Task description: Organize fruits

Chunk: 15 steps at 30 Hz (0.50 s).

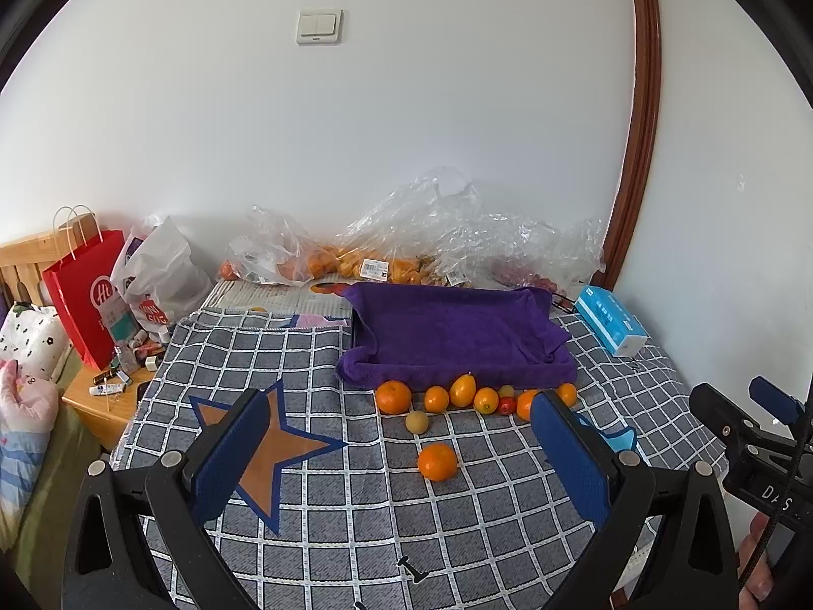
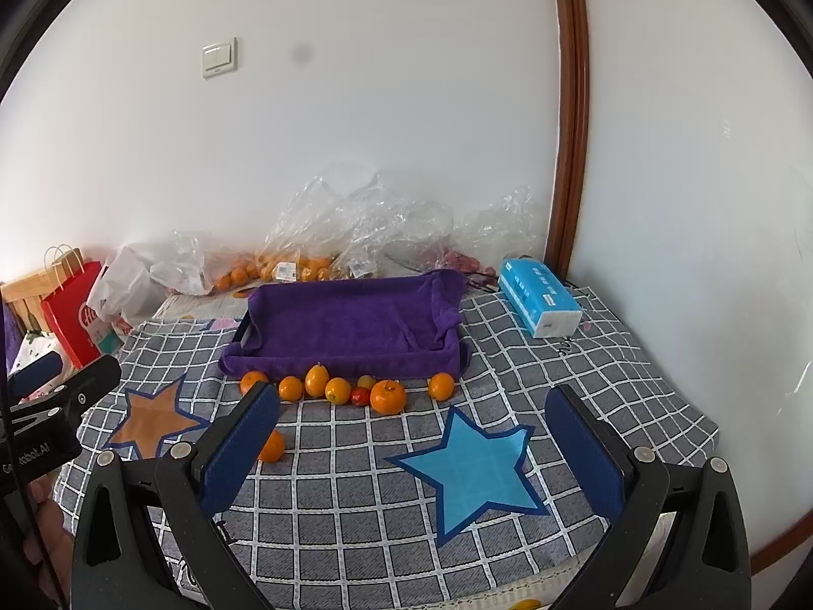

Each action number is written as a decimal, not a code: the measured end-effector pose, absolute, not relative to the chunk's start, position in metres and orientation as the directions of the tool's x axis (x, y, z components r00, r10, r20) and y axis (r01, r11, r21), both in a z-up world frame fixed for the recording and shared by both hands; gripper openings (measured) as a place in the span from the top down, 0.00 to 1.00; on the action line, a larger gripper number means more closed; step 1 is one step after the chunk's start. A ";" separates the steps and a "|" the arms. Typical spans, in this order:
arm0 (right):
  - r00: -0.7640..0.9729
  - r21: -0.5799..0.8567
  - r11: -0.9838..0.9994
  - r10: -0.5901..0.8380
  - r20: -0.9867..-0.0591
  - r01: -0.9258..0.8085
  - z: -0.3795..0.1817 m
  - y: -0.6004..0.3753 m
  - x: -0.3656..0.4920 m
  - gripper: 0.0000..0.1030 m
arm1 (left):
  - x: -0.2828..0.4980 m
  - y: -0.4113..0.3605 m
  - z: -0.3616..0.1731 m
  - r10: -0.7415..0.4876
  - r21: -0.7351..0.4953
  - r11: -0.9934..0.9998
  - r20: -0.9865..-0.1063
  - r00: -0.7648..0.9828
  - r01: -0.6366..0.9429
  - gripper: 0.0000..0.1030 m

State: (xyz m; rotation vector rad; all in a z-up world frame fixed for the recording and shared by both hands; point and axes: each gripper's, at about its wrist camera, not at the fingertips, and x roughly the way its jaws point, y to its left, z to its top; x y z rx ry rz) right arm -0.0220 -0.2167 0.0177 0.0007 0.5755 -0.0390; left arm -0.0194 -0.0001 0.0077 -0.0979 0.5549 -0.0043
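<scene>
While both tools gape empty — left tool (image 1: pixel 396 457) | right tool (image 2: pixel 411 450) | red bag (image 1: pixel 86 300) reads perhaps "Hi".

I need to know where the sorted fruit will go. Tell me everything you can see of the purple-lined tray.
The purple-lined tray is a shallow rectangular tray draped with a deep purple terry-looking towel that covers its floor and folds over the rims. A dark edge of the tray shows at its left side. It holds nothing, lies flat on the checked cloth, plastic fruit bags behind it. A row of small fruits lines its near edge, some against the towel.
</scene>
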 end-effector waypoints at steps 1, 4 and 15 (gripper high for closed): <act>0.838 -0.010 0.999 -0.037 -0.545 0.037 0.017 -0.217 -0.022 0.00 | -0.019 0.000 0.008 -0.030 -0.094 0.995 -0.524 0.851 -0.022 0.00; 0.838 -0.010 0.999 -0.035 -0.544 0.035 0.017 -0.217 -0.022 0.00 | -0.020 0.000 0.009 -0.031 -0.095 0.995 -0.522 0.853 -0.022 0.00; 0.834 -0.010 0.999 -0.039 -0.551 0.040 0.015 -0.217 -0.020 0.00 | -0.020 0.000 0.008 -0.027 -0.093 0.995 -0.520 0.854 -0.025 0.00</act>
